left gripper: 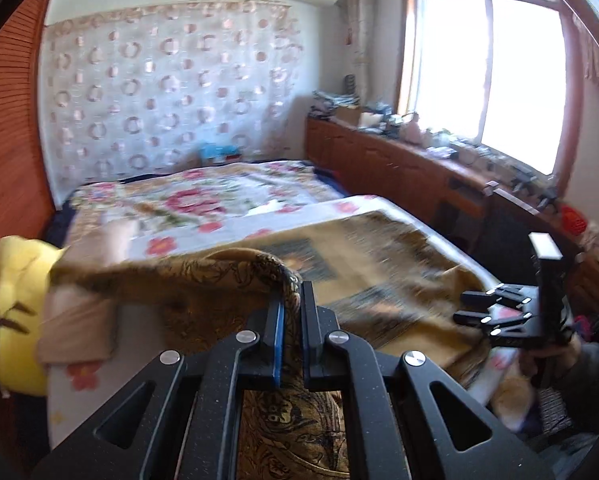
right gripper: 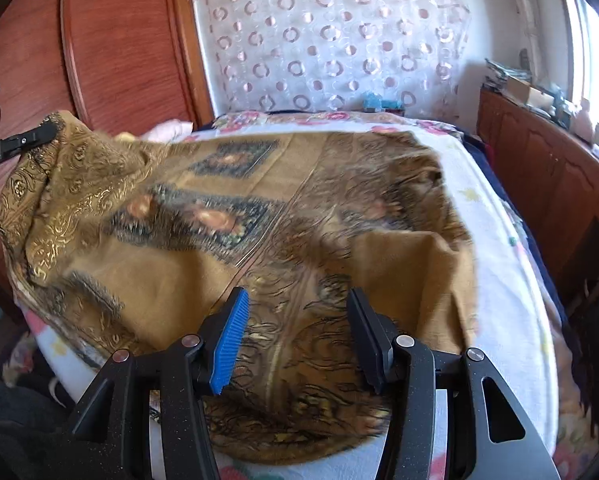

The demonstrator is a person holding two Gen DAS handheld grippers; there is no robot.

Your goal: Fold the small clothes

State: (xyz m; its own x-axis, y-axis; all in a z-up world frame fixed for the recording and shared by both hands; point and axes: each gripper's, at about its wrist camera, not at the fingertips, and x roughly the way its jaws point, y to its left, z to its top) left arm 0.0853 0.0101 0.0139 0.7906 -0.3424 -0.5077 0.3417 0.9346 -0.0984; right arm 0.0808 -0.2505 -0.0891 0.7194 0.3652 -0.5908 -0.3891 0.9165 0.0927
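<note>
A brown-gold patterned cloth (right gripper: 259, 208) lies spread over the floral bed (right gripper: 499, 264). My left gripper (left gripper: 293, 300) is shut on a raised edge of the cloth (left gripper: 203, 272) and lifts it off the bed; it also shows at the far left of the right wrist view (right gripper: 45, 130), holding the cloth's corner. My right gripper (right gripper: 295, 320) is open and empty, hovering just above the near part of the cloth. It shows in the left wrist view (left gripper: 471, 308) at the right, beside the cloth's edge.
A yellow plush toy (left gripper: 15, 312) and a pinkish pillow (left gripper: 79, 328) lie at the bed's left. A wooden cabinet (left gripper: 399, 168) with clutter runs under the window at right. A wooden headboard (right gripper: 111, 40) stands left.
</note>
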